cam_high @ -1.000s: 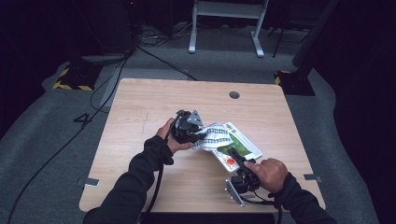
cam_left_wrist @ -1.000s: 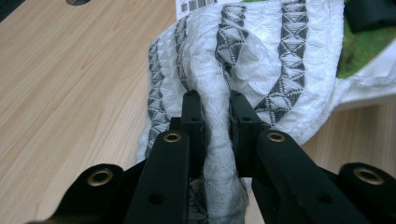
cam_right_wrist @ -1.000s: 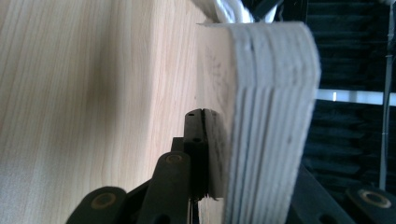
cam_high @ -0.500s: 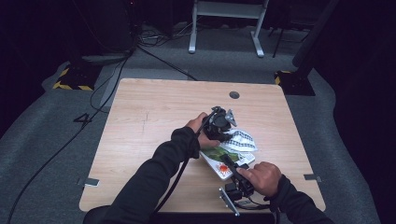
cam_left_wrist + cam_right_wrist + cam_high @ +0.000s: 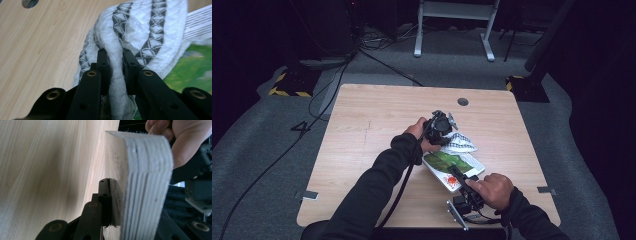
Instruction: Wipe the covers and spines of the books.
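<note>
Your left tongs are pinched on a fold of the cloth, a white knit with grey triangle stripes; the fabric bulges up between the two black jaws and spills out on both sides of them. In the high view those left tongs hang over the cloth, which is bunched at the far edge of the book and overlaps it. The book lies flat on the worktop, a little right of its middle and toward your side; its cover shows green with a white border and a red mark at the near corner.

Your right tongs reach in from the book's near right side, low and almost level, with your right hand just behind them. In the right gripper view the right tongs look closed on the book: one jaw lies tight against its side, the stack of page edges rises past it, and the other jaw is hidden behind the pages. Your left hand shows at the top of that view, beyond the book.

The round cable hole in the worktop sits well beyond the book, toward the far edge
</note>
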`<state>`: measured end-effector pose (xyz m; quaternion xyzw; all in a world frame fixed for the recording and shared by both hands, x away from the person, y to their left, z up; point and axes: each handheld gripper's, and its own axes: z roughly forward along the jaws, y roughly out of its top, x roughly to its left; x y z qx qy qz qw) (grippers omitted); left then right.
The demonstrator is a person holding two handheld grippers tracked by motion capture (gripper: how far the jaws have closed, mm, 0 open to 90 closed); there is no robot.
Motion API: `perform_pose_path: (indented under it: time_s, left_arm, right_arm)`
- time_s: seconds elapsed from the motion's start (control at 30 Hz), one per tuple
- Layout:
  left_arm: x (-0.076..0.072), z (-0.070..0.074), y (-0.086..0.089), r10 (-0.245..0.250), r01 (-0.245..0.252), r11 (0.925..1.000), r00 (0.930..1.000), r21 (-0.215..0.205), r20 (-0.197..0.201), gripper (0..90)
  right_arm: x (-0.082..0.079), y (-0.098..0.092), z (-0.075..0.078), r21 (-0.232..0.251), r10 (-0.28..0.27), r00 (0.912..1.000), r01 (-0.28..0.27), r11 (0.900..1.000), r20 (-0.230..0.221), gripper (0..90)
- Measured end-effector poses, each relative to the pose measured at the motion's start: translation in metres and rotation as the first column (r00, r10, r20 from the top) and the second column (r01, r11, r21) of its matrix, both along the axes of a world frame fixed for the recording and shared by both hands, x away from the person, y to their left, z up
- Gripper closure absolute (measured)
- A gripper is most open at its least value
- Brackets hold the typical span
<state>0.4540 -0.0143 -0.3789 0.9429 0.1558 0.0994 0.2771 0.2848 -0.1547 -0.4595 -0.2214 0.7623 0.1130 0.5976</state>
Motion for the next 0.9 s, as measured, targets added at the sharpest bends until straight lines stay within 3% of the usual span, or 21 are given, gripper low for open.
perform_pose_path:
  time_s: [0.1, 0.2, 0.3, 0.37, 0.47, 0.57, 0.73, 0.9]
  left_arm:
    - [-0.013, 0.009, -0.012, -0.08, 0.08, 0.9961, 0.9967, -0.037, -0.012, 79.5]
    - [-0.033, 0.018, -0.036, -0.169, 0.169, 0.9851, 0.9856, -0.03, 0.002, 79.5]
    - [-0.047, 0.021, -0.055, -0.212, 0.212, 0.977, 0.9771, -0.018, 0.019, 79.5]
    - [-0.053, 0.021, -0.063, -0.21, 0.21, 0.9776, 0.9761, 0.021, 0.054, 79.4]
    - [-0.053, 0.018, -0.065, -0.196, 0.193, 0.9804, 0.9777, 0.038, 0.076, 79.4]
    - [-0.04, 0.012, -0.055, -0.143, 0.141, 0.9896, 0.9877, 0.028, 0.063, 79.5]
    - [-0.016, -0.002, -0.02, -0.04, 0.04, 0.9991, 0.9987, 0.015, 0.031, 79.5]
    - [-0.009, -0.013, 0.02, 0.035, -0.035, 0.9992, 0.9994, -0.019, 0.0, 79.5]
  right_arm:
    - [0.001, 0.001, -0.001, -0.004, -0.007, 1.0, 0.007, 1.0, 0.0, 79.1]
    - [0.002, 0.002, -0.002, 0.005, -0.005, 0.9999, 0.005, 1.0, 0.012, 79.1]
    - [0.001, 0.001, -0.001, 0.004, -0.008, 0.9999, 0.008, 1.0, 0.007, 79.1]
    - [0.001, 0.0, 0.0, 0.0, -0.006, 1.0, 0.006, 1.0, 0.003, 79.1]
    - [0.002, -0.002, 0.0, 0.01, -0.017, 0.9998, 0.017, 1.0, -0.002, 79.1]
    - [0.002, -0.004, 0.001, 0.008, -0.023, 0.9997, 0.023, 1.0, -0.011, 79.1]
    - [0.001, -0.003, 0.001, -0.001, -0.014, 0.9998, 0.014, 1.0, -0.015, 79.0]
    - [0.001, -0.004, 0.001, 0.004, -0.011, 0.9997, 0.011, 1.0, -0.021, 79.0]
